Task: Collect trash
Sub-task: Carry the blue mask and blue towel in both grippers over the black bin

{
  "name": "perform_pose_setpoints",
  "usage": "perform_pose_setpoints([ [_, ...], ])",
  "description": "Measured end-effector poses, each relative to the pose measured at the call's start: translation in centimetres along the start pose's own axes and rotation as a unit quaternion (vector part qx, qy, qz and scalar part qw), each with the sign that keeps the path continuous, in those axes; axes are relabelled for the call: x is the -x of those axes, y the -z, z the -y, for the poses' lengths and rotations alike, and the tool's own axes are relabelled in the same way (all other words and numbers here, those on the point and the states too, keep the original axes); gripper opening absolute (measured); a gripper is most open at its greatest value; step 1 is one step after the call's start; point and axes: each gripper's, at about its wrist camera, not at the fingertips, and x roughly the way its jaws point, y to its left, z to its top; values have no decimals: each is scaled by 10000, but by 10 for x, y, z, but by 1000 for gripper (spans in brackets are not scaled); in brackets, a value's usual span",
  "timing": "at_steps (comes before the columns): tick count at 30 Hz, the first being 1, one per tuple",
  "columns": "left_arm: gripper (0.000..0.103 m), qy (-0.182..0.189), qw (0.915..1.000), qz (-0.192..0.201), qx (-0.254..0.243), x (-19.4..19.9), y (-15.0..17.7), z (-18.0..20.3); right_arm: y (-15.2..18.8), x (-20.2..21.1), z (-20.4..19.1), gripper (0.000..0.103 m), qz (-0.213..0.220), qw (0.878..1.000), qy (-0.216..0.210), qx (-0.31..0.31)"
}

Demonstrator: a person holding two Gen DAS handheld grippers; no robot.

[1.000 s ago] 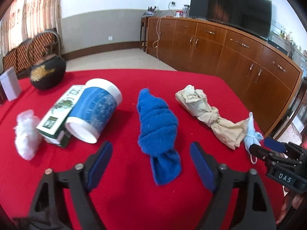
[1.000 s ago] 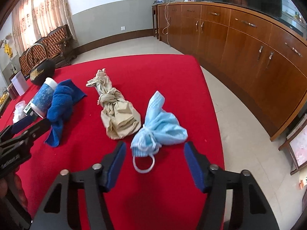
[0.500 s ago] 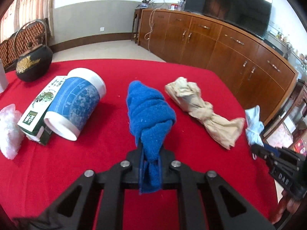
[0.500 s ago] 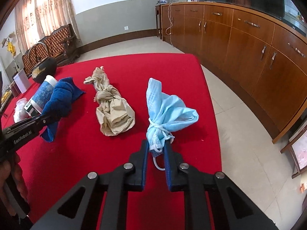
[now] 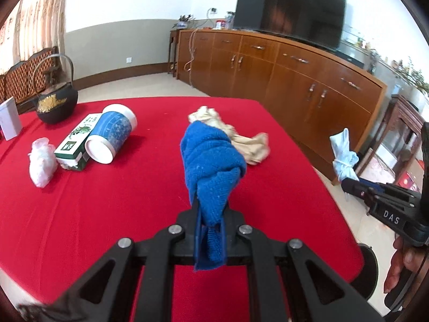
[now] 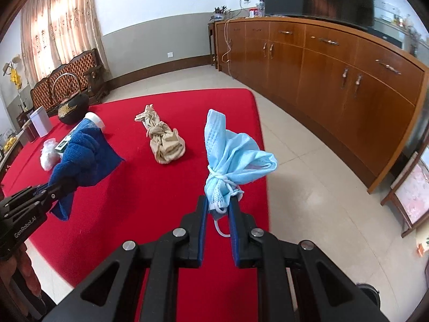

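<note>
My left gripper (image 5: pixel 210 212) is shut on a knotted blue cloth (image 5: pixel 211 161) and holds it above the red table (image 5: pixel 107 201). My right gripper (image 6: pixel 218 204) is shut on a knotted light-blue face mask (image 6: pixel 233 158), lifted above the table's right edge. Each gripper also shows in the other view: the left with the blue cloth (image 6: pixel 83 155), the right with the mask (image 5: pixel 343 158). A knotted beige cloth (image 6: pixel 163 142) lies on the table between them. A blue-and-white cup (image 5: pixel 112 134) lies on its side beside a green box (image 5: pixel 77 145) and a white crumpled wad (image 5: pixel 41 161).
A black iron kettle (image 5: pixel 56 102) and a white box (image 5: pixel 9 120) stand at the table's far left. A long wooden cabinet (image 6: pixel 335 67) with a TV (image 5: pixel 289 16) runs along the right wall. Tiled floor (image 6: pixel 321 201) lies to the right of the table.
Both grippers closed on their items, the left on the blue cloth and the right on the mask, and have lifted them off the table.
</note>
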Motion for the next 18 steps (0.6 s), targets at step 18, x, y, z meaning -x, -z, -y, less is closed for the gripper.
perform_pose_setpoints([
  [18,12,590,9967,243,-493,67,37,73,83,133,46,16,354,9973,485,-417],
])
